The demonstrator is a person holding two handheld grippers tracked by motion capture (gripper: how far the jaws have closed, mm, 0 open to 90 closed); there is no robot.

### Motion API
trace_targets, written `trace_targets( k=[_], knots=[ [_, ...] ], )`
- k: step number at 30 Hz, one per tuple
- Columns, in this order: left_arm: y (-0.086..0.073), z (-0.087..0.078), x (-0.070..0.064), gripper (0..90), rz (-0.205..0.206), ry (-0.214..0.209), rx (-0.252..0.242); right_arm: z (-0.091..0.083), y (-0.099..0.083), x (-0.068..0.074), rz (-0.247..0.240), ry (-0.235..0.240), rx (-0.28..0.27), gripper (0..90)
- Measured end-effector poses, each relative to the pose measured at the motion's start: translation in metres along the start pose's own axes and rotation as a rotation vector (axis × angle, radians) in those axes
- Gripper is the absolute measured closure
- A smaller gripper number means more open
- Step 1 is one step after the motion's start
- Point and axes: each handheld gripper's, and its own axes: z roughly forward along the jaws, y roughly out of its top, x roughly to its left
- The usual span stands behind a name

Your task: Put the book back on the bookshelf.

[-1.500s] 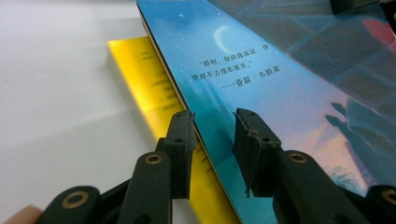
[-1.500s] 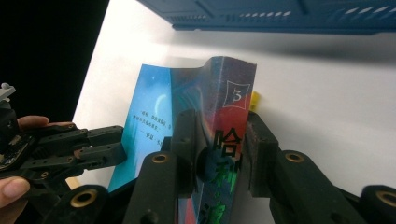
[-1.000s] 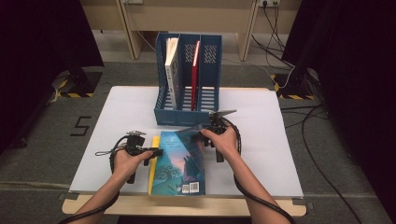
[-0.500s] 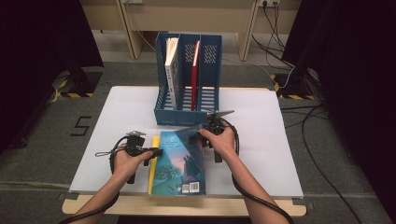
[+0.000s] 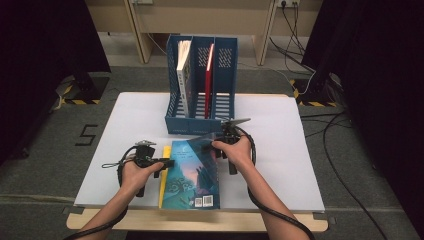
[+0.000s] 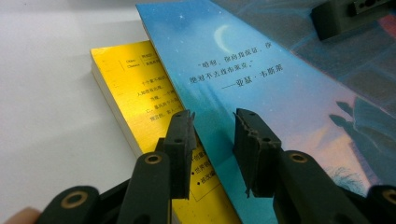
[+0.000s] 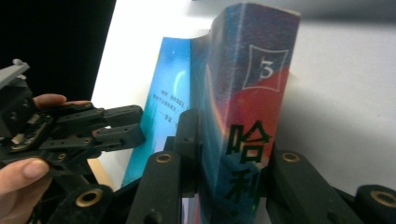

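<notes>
Blue, with a moon and red-patched spine, the book (image 7: pixel 247 107) sits clamped in the right gripper (image 7: pixel 229 154); the left gripper (image 6: pixel 212 140), jaws narrowly parted, straddles its edge.

The white table (image 5: pixel 125 125) lies bare to the left of the books and again to the right, from the right gripper (image 5: pixel 223 142) out to the table's edge, so a hand could pass on either side. Straight ahead the blue file rack (image 5: pixel 200 125) stands just beyond the blue book (image 5: pixel 192 172), closing the way forward; only a narrow strip of table separates them. Its left slot holds a white book (image 5: pixel 184 75) and its middle slot a red one (image 5: pixel 208 75) (the right slot is open from above). On the near side, the left gripper (image 6: pixel 212 135) sits with parted jaws against the blue book's edge, over the yellow book (image 6: pixel 140 93) beneath.
</notes>
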Motion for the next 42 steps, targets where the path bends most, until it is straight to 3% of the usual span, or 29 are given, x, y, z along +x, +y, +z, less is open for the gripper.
trace_targets(
  k=[3, 6, 8, 9, 14, 21, 30, 42],
  knots=[
    [-0.002, -0.001, 0.002, 63.6, -0.004, -0.02, -0.039, -0.002, 0.0, 0.003, 0.005, 0.006, 0.002, 74.1],
    [-0.003, -0.01, -0.001, 59.9, 0.042, 0.015, -0.128, -0.007, 0.0, 0.006, -0.005, 0.004, -0.012, 74.7],
    [-0.003, -0.018, 0.001, 59.0, 0.019, 0.005, -0.172, -0.011, 0.0, 0.008, -0.009, 0.001, -0.025, 74.9],
    [-0.003, -0.022, 0.003, 58.3, 0.019, 0.02, -0.192, -0.013, 0.0, 0.008, -0.007, -0.002, -0.027, 74.9],
    [-0.005, -0.025, 0.015, 53.2, 0.017, 0.086, -0.209, -0.022, -0.001, 0.013, -0.024, -0.019, -0.045, 75.0],
    [-0.016, -0.023, 0.029, 53.4, -0.026, 0.112, -0.235, -0.035, -0.003, 0.021, -0.054, -0.033, -0.085, 75.1],
    [-0.02, -0.019, 0.034, 49.3, -0.002, 0.156, -0.249, -0.056, -0.005, 0.03, -0.102, -0.061, -0.17, 75.1],
    [-0.021, -0.016, 0.034, 48.5, 0.01, 0.151, -0.236, -0.071, -0.006, 0.03, -0.127, -0.071, -0.234, 75.0]
  ],
)
